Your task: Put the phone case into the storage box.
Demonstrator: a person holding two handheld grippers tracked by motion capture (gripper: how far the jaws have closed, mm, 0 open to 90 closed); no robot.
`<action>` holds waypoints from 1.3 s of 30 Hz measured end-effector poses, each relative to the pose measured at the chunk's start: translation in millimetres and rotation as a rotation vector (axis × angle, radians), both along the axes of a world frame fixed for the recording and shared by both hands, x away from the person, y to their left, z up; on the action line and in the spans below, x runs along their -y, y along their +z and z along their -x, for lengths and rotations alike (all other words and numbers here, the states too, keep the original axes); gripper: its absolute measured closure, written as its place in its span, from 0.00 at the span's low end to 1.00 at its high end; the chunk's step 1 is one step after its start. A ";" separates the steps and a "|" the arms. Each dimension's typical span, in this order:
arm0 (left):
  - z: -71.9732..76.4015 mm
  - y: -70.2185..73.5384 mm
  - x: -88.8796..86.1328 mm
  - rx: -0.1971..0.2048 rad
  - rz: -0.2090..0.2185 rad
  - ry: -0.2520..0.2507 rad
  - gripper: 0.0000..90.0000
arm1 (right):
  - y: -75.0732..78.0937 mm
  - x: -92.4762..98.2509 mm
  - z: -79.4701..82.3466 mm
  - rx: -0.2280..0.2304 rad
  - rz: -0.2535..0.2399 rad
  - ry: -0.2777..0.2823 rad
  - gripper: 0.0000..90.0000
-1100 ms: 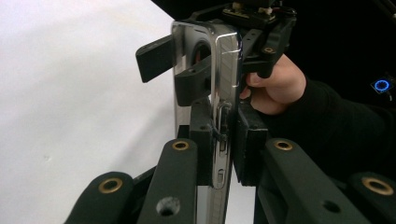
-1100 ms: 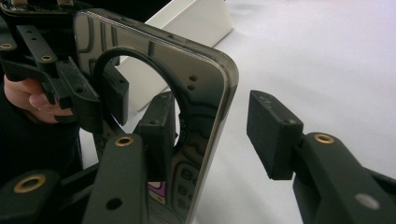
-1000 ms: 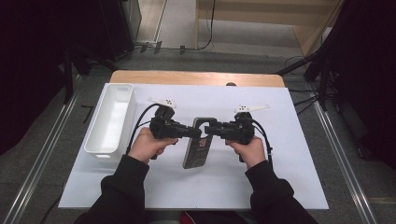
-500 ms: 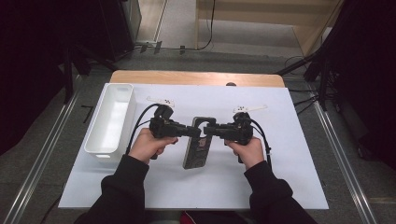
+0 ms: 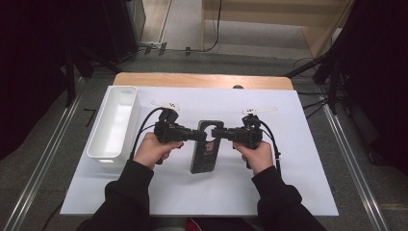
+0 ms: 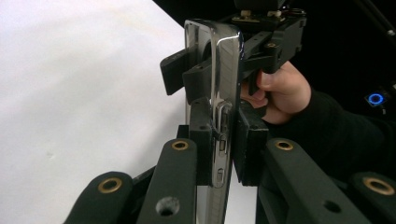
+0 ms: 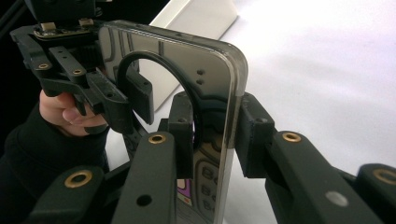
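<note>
I hold one dark, shiny phone in a clear case (image 5: 207, 153) in the middle of the frame, above the white desk (image 5: 288, 183). My left tool (image 5: 198, 136) and right tool (image 5: 215, 133) both pinch its edges; the right just closed. I should squeeze evenly and pull gently. One white plastic bin (image 5: 114, 126) sits left.

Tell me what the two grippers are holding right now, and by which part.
Both hold the dark, glossy phone-shaped slab: the left gripper clamps its left long edge and the right gripper its right long edge, near the top end, jaws having just closed.
</note>
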State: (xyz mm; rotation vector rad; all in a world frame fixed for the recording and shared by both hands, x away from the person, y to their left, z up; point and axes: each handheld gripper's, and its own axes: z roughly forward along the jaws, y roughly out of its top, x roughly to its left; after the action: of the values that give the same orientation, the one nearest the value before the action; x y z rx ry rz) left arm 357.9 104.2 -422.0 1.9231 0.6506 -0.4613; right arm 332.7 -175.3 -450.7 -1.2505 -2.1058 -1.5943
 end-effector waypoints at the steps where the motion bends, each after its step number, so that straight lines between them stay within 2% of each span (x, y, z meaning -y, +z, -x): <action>1: 0.0 0.0 0.0 0.000 0.000 -0.001 0.88 | 0.2 -0.2 0.1 -0.002 0.002 -0.003 0.77; 5: 0.4 0.7 -0.3 0.015 -0.004 0.004 0.88 | 1.9 -0.6 0.6 -0.014 0.009 -0.008 0.77; 17: 5.0 5.5 1.1 0.064 -0.022 0.032 0.84 | 8.0 -1.4 2.9 -0.011 0.045 -0.022 0.78; 20: 6.2 7.3 1.3 0.064 -0.023 0.042 0.71 | 8.1 -1.5 3.0 -0.015 0.049 -0.026 0.78; 22: 7.1 8.6 1.3 0.077 -0.028 0.053 0.63 | 8.1 -1.5 3.1 -0.018 0.051 -0.028 0.78; 24: 7.8 10.0 1.1 0.097 -0.027 0.067 0.51 | 8.4 -1.4 3.1 -0.024 0.053 -0.032 0.78; 27: 8.7 13.0 0.4 0.109 -0.039 0.095 0.42 | 9.0 -0.7 3.1 -0.032 0.056 -0.041 0.78; 29: 9.4 15.0 0.0 0.110 -0.049 0.115 0.39 | 9.3 -0.1 3.0 -0.037 0.058 -0.051 0.78; 32: 10.4 16.5 0.0 0.131 -0.065 0.141 0.32 | 9.5 0.7 2.7 -0.047 0.064 -0.061 0.78; 36: 14.3 19.9 0.0 0.162 -0.104 0.196 0.32 | 10.0 1.6 2.2 -0.060 0.071 -0.077 0.78; 39: 17.2 22.4 0.5 0.170 -0.123 0.211 0.32 | 10.2 2.2 0.9 -0.071 0.074 -0.091 0.78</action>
State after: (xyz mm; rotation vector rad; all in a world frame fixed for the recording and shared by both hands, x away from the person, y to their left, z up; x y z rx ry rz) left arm 340.7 103.7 -399.7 1.9568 0.7751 -0.1261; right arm 331.8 -177.5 -440.4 -1.4250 -2.1093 -1.4964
